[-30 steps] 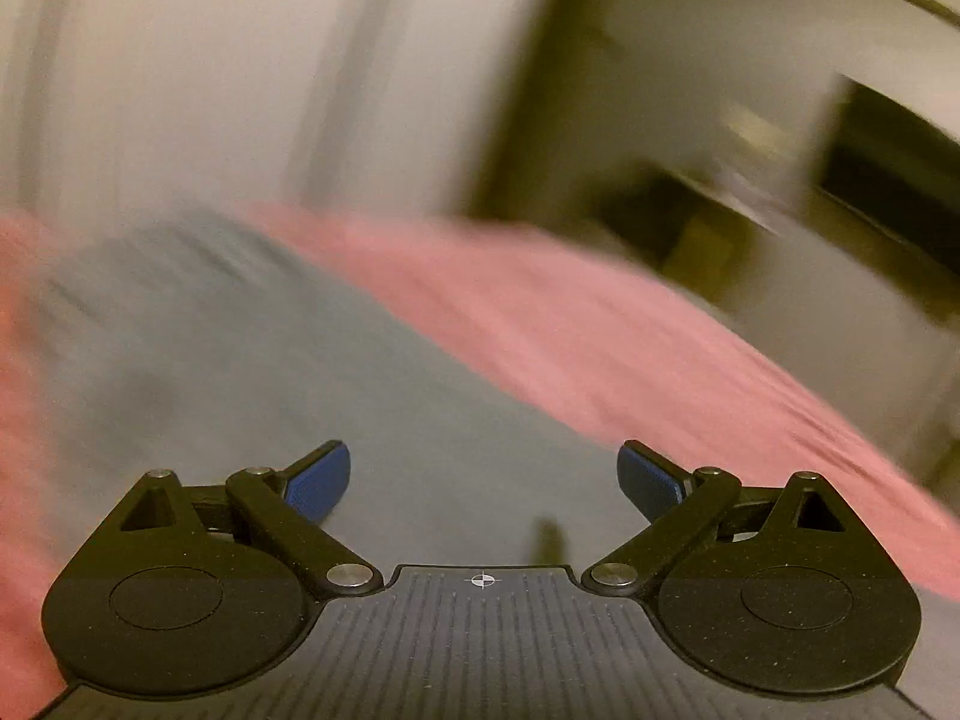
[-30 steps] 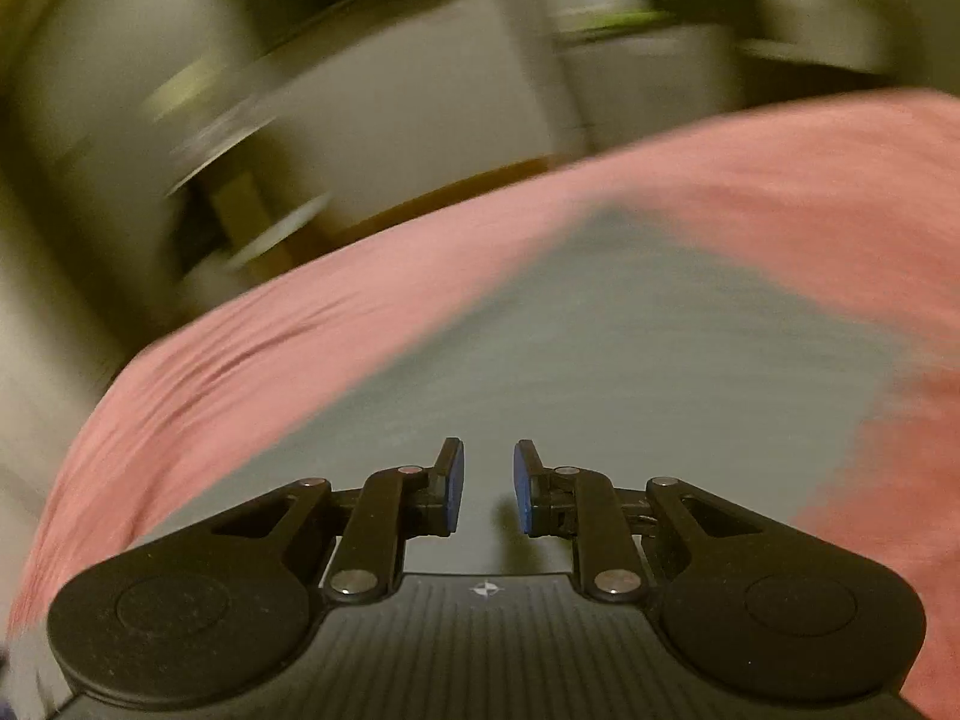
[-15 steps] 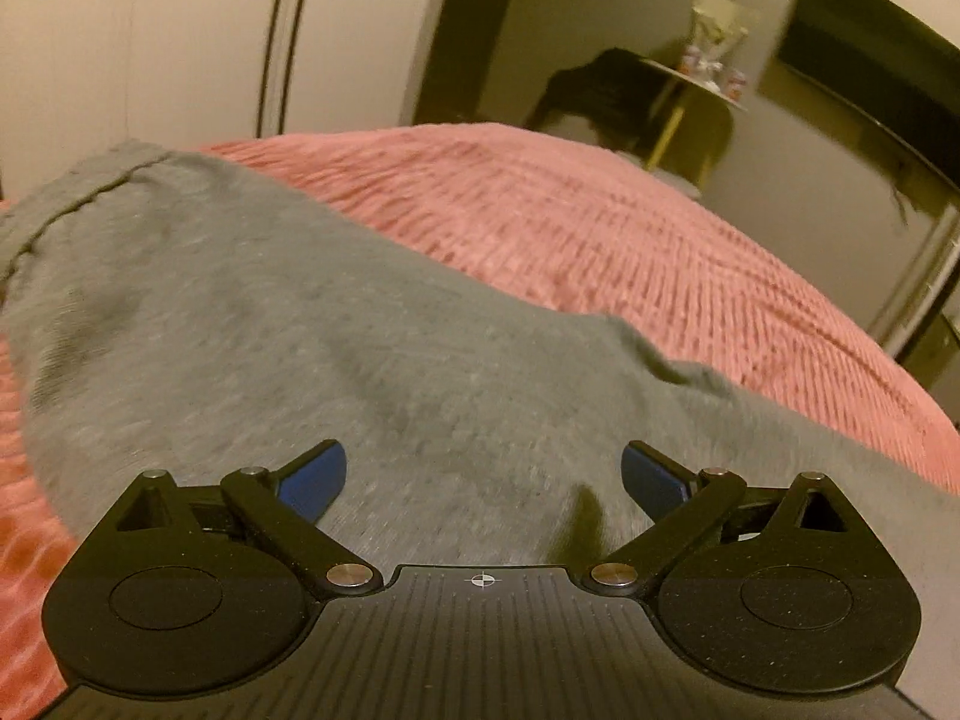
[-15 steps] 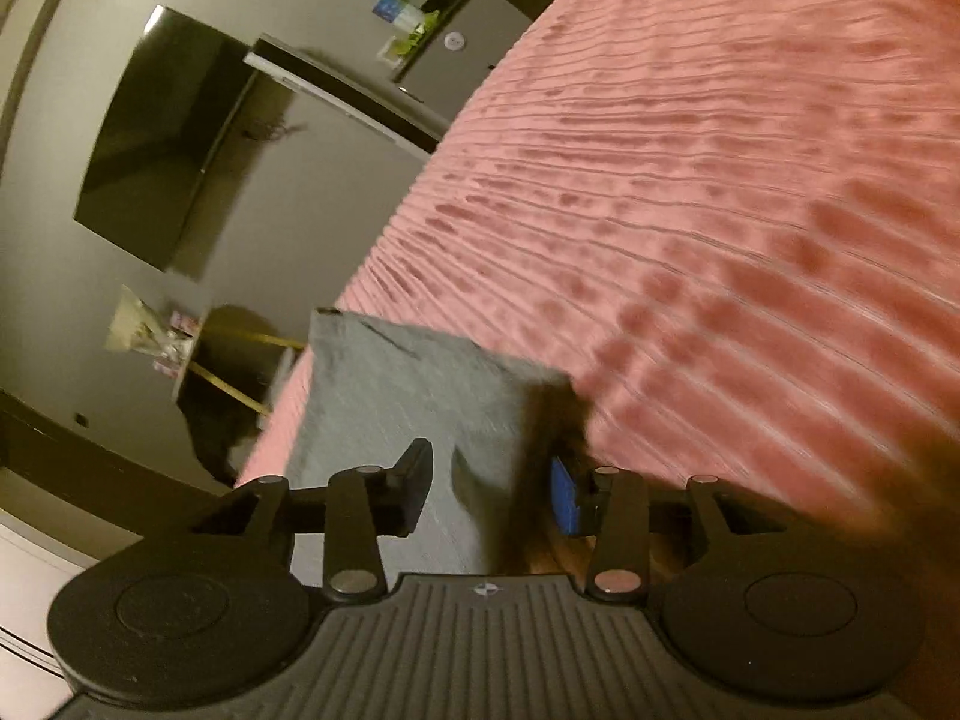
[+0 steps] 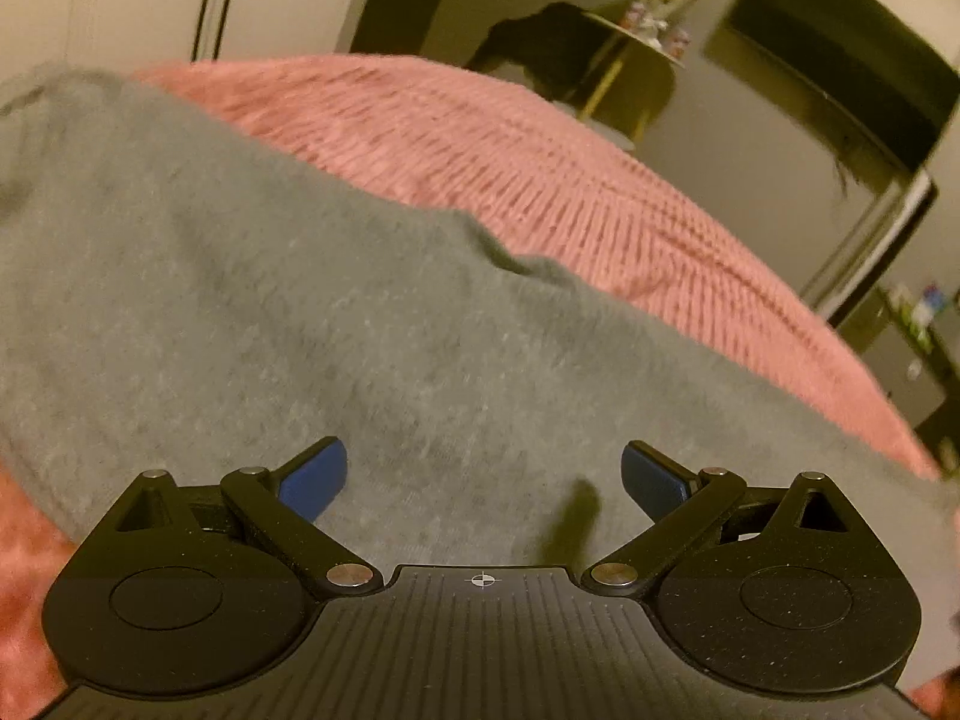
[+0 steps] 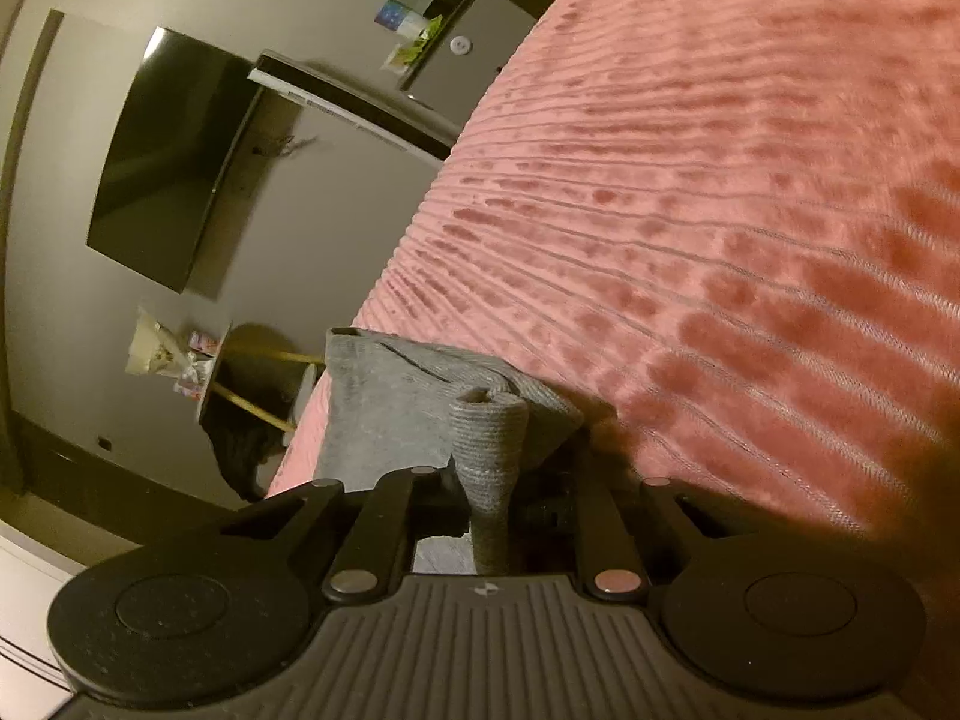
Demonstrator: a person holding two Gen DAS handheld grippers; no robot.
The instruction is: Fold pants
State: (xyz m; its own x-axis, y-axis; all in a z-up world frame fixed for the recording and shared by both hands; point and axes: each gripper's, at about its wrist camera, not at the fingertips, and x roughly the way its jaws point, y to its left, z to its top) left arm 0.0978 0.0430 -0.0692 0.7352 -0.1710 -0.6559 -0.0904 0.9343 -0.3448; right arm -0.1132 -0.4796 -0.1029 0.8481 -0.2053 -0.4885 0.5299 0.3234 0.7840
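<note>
Grey pants point(image 5: 300, 300) lie spread on a pink ribbed bedcover point(image 5: 540, 168). My left gripper point(image 5: 483, 468) hovers just above the grey cloth, its blue pads wide apart and nothing between them. In the right wrist view, a ribbed edge of the pants point(image 6: 372, 408) is bunched into a fold that rises between the black fingers of my right gripper point(image 6: 489, 480). Its jaws are closing and pinch that cloth. This gripper is rolled to one side at the edge of the bedcover point(image 6: 720, 210).
A dark television point(image 6: 162, 162) hangs on the wall beyond the bed. A small round table point(image 5: 648, 42) with small items and a dark garment beside it stands past the bed's far edge. A grey cabinet point(image 5: 900, 360) stands at the right.
My right gripper has rolled, dropped to the pants' edge and closed on it, bunching the cloth up. The left gripper has slid across the pants and stays open.
</note>
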